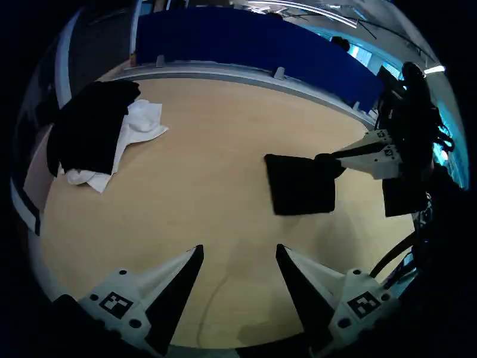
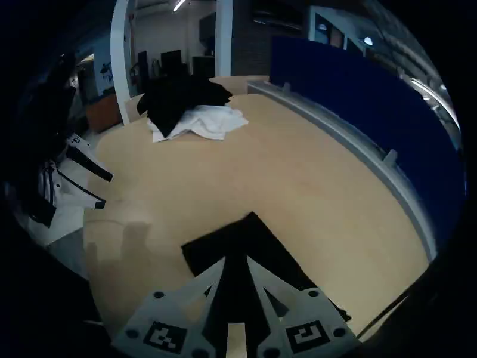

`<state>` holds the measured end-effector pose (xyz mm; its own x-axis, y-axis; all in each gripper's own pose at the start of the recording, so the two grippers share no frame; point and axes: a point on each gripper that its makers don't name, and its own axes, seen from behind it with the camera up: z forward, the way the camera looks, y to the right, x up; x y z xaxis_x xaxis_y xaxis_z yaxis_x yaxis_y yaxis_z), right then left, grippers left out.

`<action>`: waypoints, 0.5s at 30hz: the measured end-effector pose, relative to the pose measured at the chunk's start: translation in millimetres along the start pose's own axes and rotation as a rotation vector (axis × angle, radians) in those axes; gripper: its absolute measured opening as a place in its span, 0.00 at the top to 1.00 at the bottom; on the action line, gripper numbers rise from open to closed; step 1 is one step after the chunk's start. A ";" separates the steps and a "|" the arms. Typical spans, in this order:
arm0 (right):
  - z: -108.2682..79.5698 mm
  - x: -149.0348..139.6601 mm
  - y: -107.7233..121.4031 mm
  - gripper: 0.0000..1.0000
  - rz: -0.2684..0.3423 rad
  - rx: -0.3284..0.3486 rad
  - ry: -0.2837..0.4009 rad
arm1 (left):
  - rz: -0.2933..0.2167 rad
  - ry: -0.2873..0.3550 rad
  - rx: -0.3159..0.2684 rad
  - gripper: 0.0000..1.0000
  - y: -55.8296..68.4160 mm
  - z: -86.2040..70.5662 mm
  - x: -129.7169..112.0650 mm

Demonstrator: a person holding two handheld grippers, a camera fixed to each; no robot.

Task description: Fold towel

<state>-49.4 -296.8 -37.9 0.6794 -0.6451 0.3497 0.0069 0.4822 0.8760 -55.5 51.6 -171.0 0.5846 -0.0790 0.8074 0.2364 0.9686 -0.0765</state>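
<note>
A black towel, folded into a small rectangle, lies flat on the wooden table. In the left gripper view my right gripper comes in from the right, and its fingers meet at the towel's far right edge. The right gripper view shows the right gripper low over the black towel, jaws nearly together with dark fabric between them. My left gripper stands open near the table's front, a good way from the towel, with nothing between its fingers. It is also seen at the table's left rim as the left gripper.
A heap of black cloth over white cloth lies at the far left of the table, also seen as a cloth heap. A blue partition runs along the back edge. Bare wood lies between heap and towel.
</note>
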 end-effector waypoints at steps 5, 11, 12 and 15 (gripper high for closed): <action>34.7 -5.5 -31.4 0.89 0.006 0.067 -0.022 | -0.048 0.015 0.008 0.10 -3.5 -4.3 -1.0; 41.6 -7.2 -41.2 0.90 0.027 0.079 -0.018 | -0.055 0.018 0.013 0.10 -7.9 -7.0 -2.7; 40.8 -6.5 -40.4 0.90 0.031 0.079 -0.016 | -0.055 0.018 0.014 0.10 -8.4 -7.0 -2.5; 37.7 -4.5 -37.0 0.90 0.038 0.077 -0.011 | -0.055 0.018 0.014 0.10 -8.9 -7.5 -1.3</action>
<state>-80.4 -334.0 -59.4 0.6698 -0.6339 0.3866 -0.0752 0.4600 0.8847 -52.5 41.3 -175.8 0.5847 -0.1365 0.7997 0.2579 0.9659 -0.0238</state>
